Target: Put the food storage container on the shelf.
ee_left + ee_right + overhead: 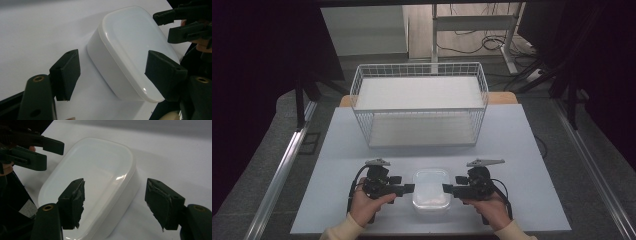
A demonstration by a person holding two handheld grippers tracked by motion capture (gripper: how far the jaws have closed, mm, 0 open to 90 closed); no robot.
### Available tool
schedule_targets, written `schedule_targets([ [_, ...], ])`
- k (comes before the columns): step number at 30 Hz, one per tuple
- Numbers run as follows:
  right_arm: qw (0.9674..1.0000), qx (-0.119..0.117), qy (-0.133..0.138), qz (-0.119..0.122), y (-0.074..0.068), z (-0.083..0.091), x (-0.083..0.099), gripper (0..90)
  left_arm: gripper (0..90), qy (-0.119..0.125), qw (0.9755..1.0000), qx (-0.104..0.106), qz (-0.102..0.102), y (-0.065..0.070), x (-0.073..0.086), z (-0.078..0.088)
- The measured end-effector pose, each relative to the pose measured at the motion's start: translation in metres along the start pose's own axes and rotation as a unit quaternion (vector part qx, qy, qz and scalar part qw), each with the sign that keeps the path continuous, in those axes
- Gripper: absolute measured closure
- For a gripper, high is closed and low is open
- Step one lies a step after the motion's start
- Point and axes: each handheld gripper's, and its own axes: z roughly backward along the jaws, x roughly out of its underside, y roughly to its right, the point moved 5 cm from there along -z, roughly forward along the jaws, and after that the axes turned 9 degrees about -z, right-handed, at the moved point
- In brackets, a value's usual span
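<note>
High view: a white rounded-rectangular lidded plastic container [431, 194] sits on the pale table [522, 150] between both grippers, before a white wire basket [419, 102]. Left gripper view: left gripper [113, 75] released, jaws straddling one end, not pressing. Right gripper view: right gripper [115, 203] likewise spread, ungripped. Approach step; next, both must squeeze evenly before lifting.

The box [431, 187] sits on the table [512, 150], near its front edge. The wire basket [419, 102] stands behind the box. The left tongs [408, 188] are left of the box, the right tongs [448, 188] right of it.
</note>
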Motion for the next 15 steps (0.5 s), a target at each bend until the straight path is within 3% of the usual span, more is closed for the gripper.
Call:
schedule_targets([
  [15, 0.9997, -0.006, -0.011, -0.019, 0.000, -0.009, 0.006, 34.8, 33.4, -0.006, 0.9991, 0.035, 0.024, 0.003, -0.001, -0.014],
])
